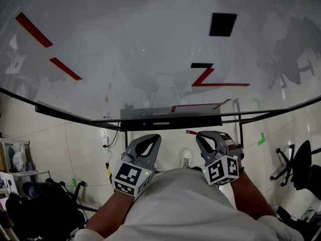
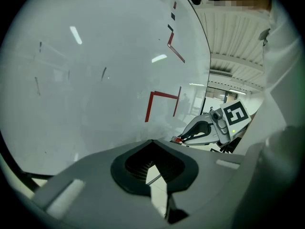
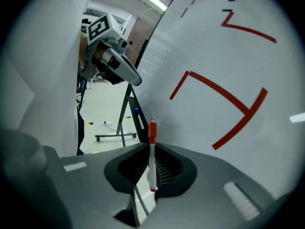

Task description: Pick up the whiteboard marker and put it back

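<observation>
both forearms reach forward, the grippers just below the whiteboard. the right gripper is clamped on a slim white marker, its red end toward the board. the left gripper has its jaws pressed together, empty. the glossy board bears angular red strokes and a black square.

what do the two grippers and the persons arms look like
The left gripper and right gripper are grey plastic with curved jaws lined by dark ribbed pads. Each carries a white cube printed with black square markers. The person wears a light top that leaves the forearms bare.
</observation>
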Demonstrator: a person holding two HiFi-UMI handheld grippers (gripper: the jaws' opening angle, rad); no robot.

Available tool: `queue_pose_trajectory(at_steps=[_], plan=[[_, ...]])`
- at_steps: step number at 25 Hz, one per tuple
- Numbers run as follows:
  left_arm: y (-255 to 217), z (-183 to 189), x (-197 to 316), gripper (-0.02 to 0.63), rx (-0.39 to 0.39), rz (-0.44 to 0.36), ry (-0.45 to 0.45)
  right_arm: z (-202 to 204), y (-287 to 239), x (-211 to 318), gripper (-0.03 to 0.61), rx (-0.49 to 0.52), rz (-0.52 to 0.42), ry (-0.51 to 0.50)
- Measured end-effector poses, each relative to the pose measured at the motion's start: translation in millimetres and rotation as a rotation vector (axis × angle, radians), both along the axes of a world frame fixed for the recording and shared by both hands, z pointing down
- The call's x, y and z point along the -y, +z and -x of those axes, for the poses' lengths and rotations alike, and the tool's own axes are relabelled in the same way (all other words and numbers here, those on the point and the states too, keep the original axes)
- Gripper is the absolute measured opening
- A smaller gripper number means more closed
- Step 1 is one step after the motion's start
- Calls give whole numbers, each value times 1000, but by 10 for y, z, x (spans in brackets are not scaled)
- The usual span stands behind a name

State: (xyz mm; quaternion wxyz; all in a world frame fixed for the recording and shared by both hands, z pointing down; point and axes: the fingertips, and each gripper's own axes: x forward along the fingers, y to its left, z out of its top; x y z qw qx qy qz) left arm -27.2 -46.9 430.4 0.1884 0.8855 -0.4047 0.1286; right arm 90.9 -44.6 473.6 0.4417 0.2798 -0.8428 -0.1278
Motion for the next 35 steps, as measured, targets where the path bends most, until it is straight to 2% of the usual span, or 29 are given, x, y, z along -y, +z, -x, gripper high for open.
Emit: queue_pose_trajectory(at_steps=[5, 13, 21, 35], plan=[[5, 10, -12, 17, -2, 3, -5, -46, 233, 84, 38, -122, -18, -55], [17, 69, -4, 17, -4, 9, -23, -3, 336, 203, 38, -150, -25, -81], [41, 97, -14, 17, -7, 14, -30, 11, 595, 372, 38, -250, -35, -143], [31, 183, -7, 17, -5, 6, -56, 10, 913, 491, 38, -332, -6, -166]])
